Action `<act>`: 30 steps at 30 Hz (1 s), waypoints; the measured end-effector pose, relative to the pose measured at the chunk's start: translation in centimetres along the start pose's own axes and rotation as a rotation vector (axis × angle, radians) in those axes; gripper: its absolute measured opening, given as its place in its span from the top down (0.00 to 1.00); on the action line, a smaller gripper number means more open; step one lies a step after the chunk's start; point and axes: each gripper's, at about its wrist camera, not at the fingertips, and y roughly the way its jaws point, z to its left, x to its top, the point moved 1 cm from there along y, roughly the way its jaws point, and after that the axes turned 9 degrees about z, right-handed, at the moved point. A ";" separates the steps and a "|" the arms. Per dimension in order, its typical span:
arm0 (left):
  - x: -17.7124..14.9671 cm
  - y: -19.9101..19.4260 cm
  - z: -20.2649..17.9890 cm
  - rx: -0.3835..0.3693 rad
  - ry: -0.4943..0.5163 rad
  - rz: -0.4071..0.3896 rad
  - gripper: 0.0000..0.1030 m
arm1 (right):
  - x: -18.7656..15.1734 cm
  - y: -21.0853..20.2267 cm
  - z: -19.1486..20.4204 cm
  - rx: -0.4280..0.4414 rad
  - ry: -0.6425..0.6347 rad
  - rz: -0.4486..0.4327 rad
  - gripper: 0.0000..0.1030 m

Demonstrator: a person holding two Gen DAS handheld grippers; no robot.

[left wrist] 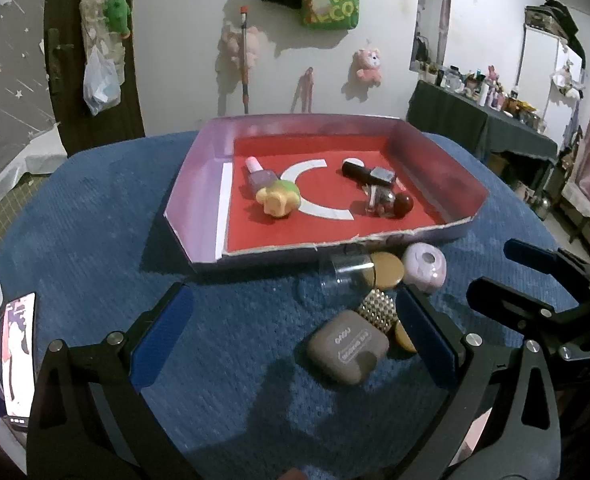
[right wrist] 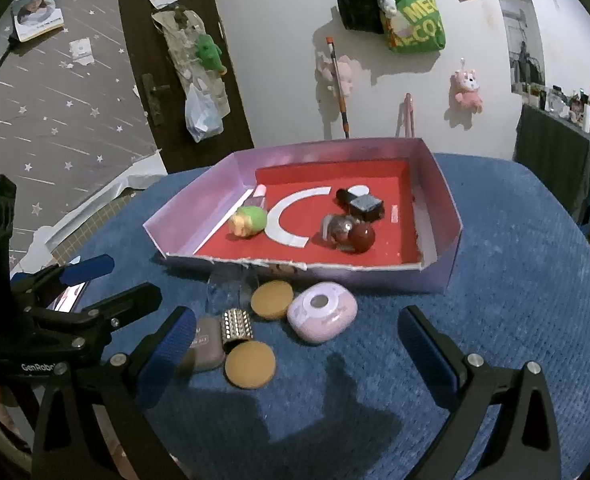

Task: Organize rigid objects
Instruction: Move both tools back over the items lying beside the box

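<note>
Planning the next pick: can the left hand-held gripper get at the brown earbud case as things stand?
Probably yes. The left hand-held gripper is open, and the brown earbud case lies between its fingers on the blue cloth. The studded cylinder touching the case's far side could get caught in the grasp.

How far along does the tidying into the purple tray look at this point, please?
Partly done. The purple tray already holds a green-and-yellow toy, a black tube and a red-capped bottle. Both the left gripper and the right gripper are open and empty. Left on the blue cloth: pink case, brown case, studded cylinder, two tan discs.
</note>
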 end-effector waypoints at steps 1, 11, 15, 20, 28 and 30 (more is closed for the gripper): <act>-0.1 0.1 0.0 0.000 0.001 0.000 0.00 | -0.2 0.1 0.1 -0.005 -0.003 0.002 0.00; -1.3 1.2 0.4 -0.015 -0.007 0.041 0.00 | -2.2 1.4 0.7 -0.024 -0.014 0.039 0.00; -1.7 1.6 0.6 -0.011 -0.010 0.052 0.00 | -2.8 2.0 0.7 -0.021 -0.013 0.056 0.00; -2.2 2.1 0.3 -0.024 -0.004 0.070 0.00 | -3.0 2.5 0.9 -0.041 -0.036 0.054 0.00; -2.7 3.0 0.1 -0.025 0.007 0.100 0.00 | -3.6 3.0 0.3 -0.042 -0.045 0.066 0.00; -2.6 3.2 0.0 -0.033 0.008 0.104 0.00 | -3.7 3.0 -0.1 -0.031 -0.034 0.068 0.00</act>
